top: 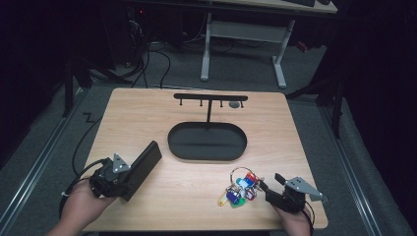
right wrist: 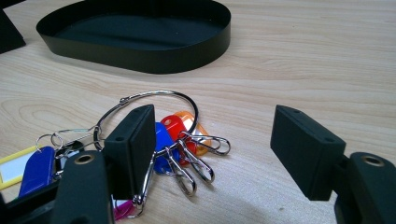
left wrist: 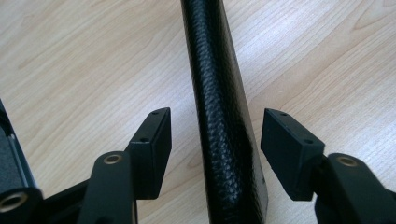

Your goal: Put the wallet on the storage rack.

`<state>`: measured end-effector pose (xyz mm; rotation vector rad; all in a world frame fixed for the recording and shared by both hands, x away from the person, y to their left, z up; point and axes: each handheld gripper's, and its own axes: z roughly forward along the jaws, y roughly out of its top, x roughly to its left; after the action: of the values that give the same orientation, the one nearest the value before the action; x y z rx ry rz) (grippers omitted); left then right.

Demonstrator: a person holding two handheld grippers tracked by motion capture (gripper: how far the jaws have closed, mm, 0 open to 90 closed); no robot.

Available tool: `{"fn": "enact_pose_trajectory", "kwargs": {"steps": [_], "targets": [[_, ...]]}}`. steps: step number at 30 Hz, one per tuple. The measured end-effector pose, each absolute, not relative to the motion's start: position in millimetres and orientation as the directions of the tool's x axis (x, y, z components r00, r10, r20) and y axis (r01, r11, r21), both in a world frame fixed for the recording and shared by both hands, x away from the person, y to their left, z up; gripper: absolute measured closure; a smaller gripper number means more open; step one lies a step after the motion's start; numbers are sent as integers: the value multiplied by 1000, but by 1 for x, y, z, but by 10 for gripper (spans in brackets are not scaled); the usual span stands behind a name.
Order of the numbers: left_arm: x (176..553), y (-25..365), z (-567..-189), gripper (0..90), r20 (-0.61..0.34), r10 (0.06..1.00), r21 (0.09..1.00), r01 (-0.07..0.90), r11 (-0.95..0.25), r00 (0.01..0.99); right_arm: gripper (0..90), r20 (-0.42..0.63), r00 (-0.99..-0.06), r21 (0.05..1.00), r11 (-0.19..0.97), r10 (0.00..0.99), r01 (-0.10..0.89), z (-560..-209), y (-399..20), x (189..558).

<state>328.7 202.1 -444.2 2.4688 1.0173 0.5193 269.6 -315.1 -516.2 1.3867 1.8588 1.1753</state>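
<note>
From the high view the bench (top: pixel 196 196) is evenly lit from above while the floor and room around it fall into near darkness, so the edges of the picture are murky and grainy. The black tray (top: pixel 206 141) shows almost no inner detail. Shadows on the wood are soft and short. In the left gripper view the light is bright and flat, the black leather case (left wrist: pixel 219 116) crisp in its grain. In the right gripper view the key ring (right wrist: pixel 187 105) glints and the far bench softens slightly.
</note>
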Motion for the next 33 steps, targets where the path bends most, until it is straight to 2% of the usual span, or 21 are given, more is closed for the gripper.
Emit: {"fn": "enact_pose_trajectory", "kwargs": {"steps": [9,18,33], "targets": [[339,201,-445,443,163,727,470,596,-651,666,315,83,-328,874,90,941,478,-516,-315,270],[349,194,-444,539,158,693,414,590,-693,703,315,85,-329,871,90,940,483,-517,-315,270],[357,190,-436,696,140,685,391,596,-701,715,315,91,-331,870,87,939,485,-518,-315,271]]}}
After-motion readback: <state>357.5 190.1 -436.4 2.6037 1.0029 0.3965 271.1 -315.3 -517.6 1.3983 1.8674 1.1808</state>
